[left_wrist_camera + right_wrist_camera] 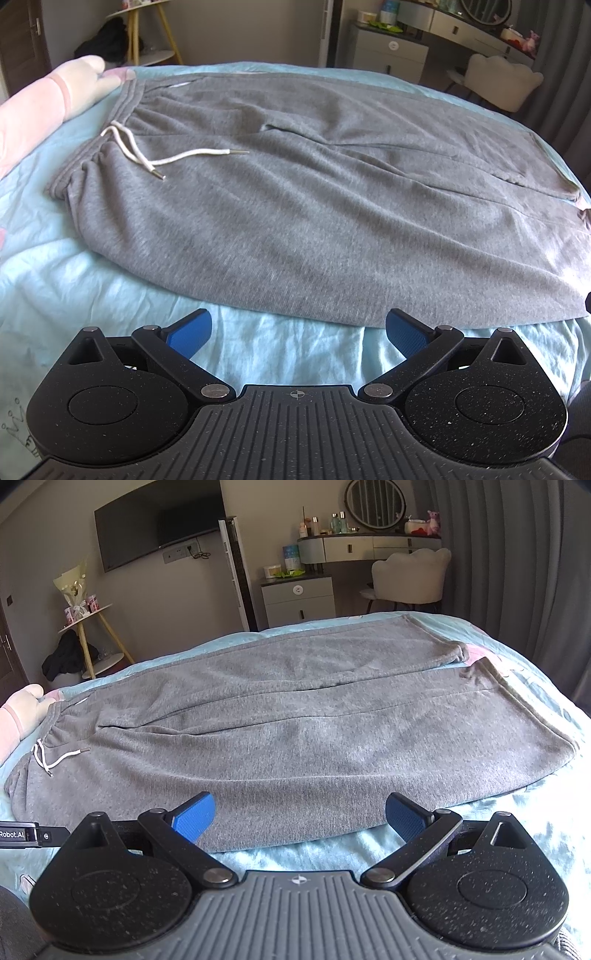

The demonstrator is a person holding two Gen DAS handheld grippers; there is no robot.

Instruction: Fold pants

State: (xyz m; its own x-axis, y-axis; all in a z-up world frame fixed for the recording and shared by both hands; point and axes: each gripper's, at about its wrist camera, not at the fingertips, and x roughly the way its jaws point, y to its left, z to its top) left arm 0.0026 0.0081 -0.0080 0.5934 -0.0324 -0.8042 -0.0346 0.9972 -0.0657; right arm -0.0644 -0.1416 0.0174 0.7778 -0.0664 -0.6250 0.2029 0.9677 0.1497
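Grey sweatpants (314,206) lie flat across the light blue bed, waistband at the left with a white drawstring (147,151), legs running right. The right wrist view shows the full pants (295,731), both leg cuffs at the far right (480,672). My left gripper (298,326) is open and empty, hovering just short of the near hem edge close to the waist end. My right gripper (300,810) is open and empty, its blue pads (194,818) over the near edge of the near leg.
The blue bedsheet (110,295) is wrinkled in front. A pink and white plush toy (44,99) lies left of the waistband. Beyond the bed stand a nightstand (299,598), a white chair (410,576), a vanity, a small yellow-legged table (88,627) and grey curtains at the right.
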